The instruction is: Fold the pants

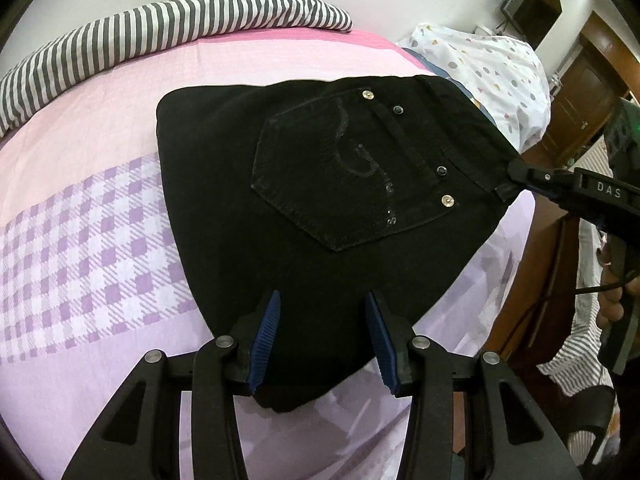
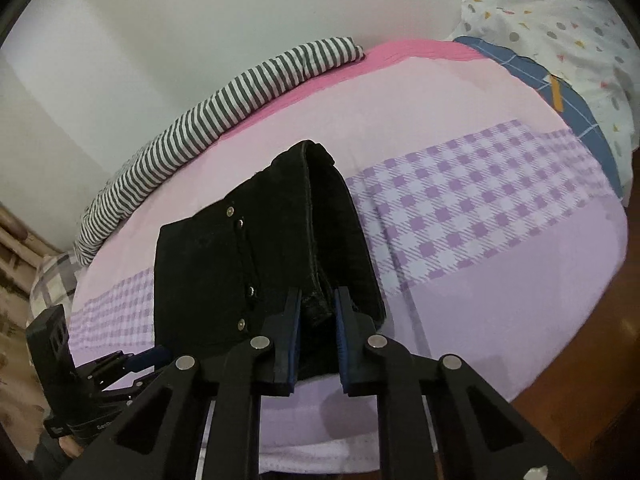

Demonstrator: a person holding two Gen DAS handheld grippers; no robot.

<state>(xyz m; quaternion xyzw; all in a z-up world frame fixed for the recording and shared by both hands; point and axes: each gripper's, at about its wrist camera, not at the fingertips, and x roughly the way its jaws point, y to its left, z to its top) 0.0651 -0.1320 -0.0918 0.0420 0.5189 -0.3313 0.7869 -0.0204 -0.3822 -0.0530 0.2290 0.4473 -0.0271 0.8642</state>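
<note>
The black pants (image 1: 320,184) lie folded on the bed, back pocket up with silver studs. My left gripper (image 1: 324,300) is open, its blue pads on either side of the near edge of the pants, holding nothing. My right gripper (image 2: 318,300) is shut on the waistband corner of the pants (image 2: 256,252); it also shows in the left wrist view (image 1: 520,172) at the right, pinching that corner. In the right wrist view the waistband stands up in a fold ahead of the pads. The left gripper (image 2: 132,360) shows at lower left there.
The bed (image 1: 80,240) has a pink and purple checked sheet. A grey striped cloth (image 1: 160,32) lies along the far edge by the wall. A white dotted pillow (image 1: 492,64) sits at the bed's head. Wooden furniture (image 1: 576,92) stands to the right.
</note>
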